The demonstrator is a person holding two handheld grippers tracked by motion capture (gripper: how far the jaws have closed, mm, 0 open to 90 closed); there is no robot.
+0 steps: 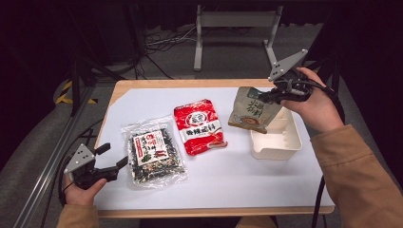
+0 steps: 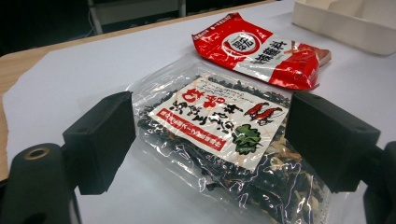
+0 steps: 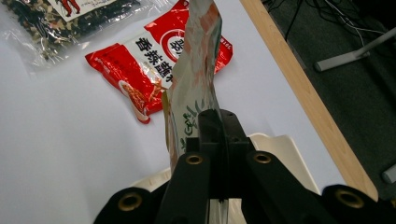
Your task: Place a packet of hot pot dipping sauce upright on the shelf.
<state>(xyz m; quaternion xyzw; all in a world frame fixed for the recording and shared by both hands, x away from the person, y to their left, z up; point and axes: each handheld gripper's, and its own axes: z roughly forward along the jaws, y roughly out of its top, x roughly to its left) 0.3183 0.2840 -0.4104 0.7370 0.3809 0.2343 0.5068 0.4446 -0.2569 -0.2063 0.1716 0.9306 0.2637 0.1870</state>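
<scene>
- progress: right gripper (image 1: 272, 96) clamps green packet (image 1: 251, 110), hanging above white bin (image 1: 285, 145); likely going in.
- left gripper (image 1: 113, 163), jaws apart, faces seaweed bag (image 1: 153, 153); red packet (image 1: 198, 126) lies untouched.

A white sheet (image 1: 228, 175) covers the pale wood desk (image 1: 142, 84). On it lie a clear packet (image 1: 153, 153) of dark green and black dried flakes, its white label printed with red characters, red chillies and a green leaf, and a bright red packet (image 1: 198, 126) with a white band of black characters and a round white emblem. A beige-green pouch (image 1: 251, 110) bears dark characters and an orange-brown picture. The tray (image 1: 280, 142) is cream. Both grippers have black jaws and grey three-cornered plates. The sleeves (image 1: 354, 171) are tan.
</scene>
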